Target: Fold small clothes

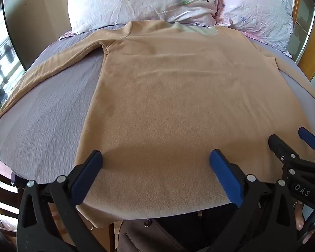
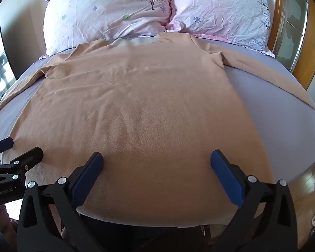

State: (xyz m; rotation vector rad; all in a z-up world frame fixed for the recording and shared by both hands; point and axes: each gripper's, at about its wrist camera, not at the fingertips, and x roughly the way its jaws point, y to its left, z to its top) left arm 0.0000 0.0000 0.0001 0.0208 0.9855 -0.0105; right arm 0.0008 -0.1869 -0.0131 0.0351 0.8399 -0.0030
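A tan long-sleeved top point(image 1: 170, 96) lies flat on the bed, collar toward the pillows, hem at the near edge; it also shows in the right wrist view point(image 2: 140, 109). Its left sleeve point(image 1: 44, 71) stretches out to the left and its right sleeve point(image 2: 266, 75) to the right. My left gripper point(image 1: 155, 157) is open and empty, over the hem's left part. My right gripper point(image 2: 156, 157) is open and empty, over the hem's right part. Each gripper shows at the edge of the other's view: the right one point(image 1: 292, 140), the left one point(image 2: 21, 147).
The top rests on a grey-purple bedsheet point(image 1: 42, 130). Two pink floral pillows point(image 2: 107, 12) point(image 2: 220, 10) lie at the head of the bed. A wooden headboard point(image 2: 308, 42) stands at the right. The bed's near edge and the floor point(image 2: 308, 189) lie below the grippers.
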